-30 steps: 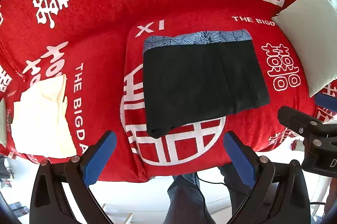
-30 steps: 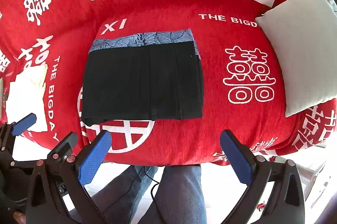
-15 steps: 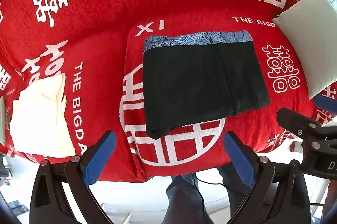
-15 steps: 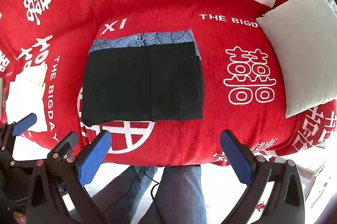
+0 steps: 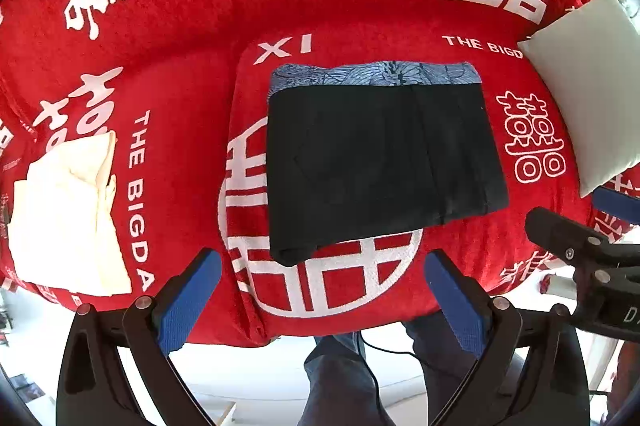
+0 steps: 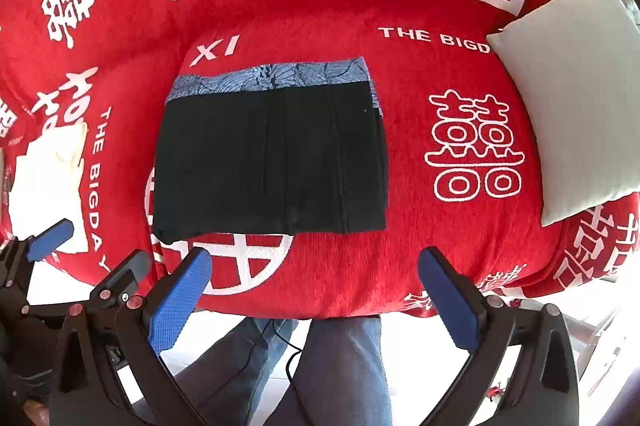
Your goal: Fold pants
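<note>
Item: black pants (image 5: 380,162), folded into a flat, roughly rectangular packet, with a blue-grey patterned waistband (image 5: 372,76) along the far edge.
Location of item: centre of the left wrist view, lying on the red cover (image 5: 180,66); its near edge overlaps the large white circular emblem (image 5: 320,278) printed on the cover. In the right wrist view the packet (image 6: 268,162) sits slightly toward 9 o'clock of centre.
Condition of item: near left corner slightly lumpy and rounded; remaining edges fairly straight; vertical creases visible across the black fabric.
Left gripper (image 5: 320,300): jaws spread wide, nothing between the blue pads; hovering at 6 o'clock of the pants, apart from the fabric.
Right gripper (image 6: 314,296): jaws likewise spread wide and empty; positioned at 6 o'clock of the pants, not touching them. Its black body also appears at 4 o'clock in the left wrist view.
Surface: red plush cover with white characters and lettering, draped over a seat.
Cream cloth (image 5: 66,222): folded, at 9 o'clock of the pants, well apart from them.
Pale cushion (image 5: 588,94): at 3 o'clock, resting on the cover, apart from the pants.
Person: legs in blue jeans (image 6: 344,370) visible at 6 o'clock, below the seat edge.
</note>
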A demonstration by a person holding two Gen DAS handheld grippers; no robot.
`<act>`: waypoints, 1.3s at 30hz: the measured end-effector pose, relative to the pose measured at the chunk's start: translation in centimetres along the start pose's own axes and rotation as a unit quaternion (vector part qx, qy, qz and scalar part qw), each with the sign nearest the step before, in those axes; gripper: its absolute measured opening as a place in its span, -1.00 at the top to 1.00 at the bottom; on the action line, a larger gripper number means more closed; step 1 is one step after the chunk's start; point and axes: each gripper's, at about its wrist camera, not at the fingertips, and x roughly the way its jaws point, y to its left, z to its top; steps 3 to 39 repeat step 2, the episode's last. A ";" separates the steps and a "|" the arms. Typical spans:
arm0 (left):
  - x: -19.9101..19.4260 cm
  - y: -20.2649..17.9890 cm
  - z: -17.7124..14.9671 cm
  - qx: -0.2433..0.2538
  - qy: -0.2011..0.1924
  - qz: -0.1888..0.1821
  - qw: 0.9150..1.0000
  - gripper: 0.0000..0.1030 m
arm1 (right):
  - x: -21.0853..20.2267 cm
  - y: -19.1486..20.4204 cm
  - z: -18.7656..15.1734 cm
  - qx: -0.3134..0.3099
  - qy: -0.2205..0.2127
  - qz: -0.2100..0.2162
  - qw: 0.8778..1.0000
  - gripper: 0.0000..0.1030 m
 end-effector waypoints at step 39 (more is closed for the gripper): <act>0.0 -0.3 0.0 0.003 0.000 0.001 1.000 -0.97 | 0.0 -0.2 0.0 0.004 0.000 0.000 1.000 -1.00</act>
